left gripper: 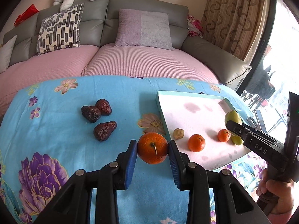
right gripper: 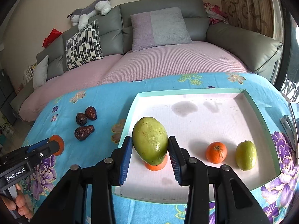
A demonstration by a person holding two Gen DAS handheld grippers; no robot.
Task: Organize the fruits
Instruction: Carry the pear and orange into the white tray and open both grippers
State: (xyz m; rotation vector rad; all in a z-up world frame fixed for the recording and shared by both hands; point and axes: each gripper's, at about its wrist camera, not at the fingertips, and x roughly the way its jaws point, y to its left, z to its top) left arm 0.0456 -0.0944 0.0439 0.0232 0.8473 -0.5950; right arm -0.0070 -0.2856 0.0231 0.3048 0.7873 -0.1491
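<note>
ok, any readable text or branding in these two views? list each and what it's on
"DAS" – on the body of the right gripper, seen from the left wrist view.
"GenRobot.AI" – on the body of the left gripper, seen from the right wrist view.
Nothing else readable; the tray and tablecloth carry no text.

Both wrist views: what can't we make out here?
- Right wrist: orange fruit behind the held mango, mostly hidden.
- Left wrist: green fruit in the tray, partly covered by the right gripper.
- Right wrist: left gripper's jaws hide most of its orange.
</note>
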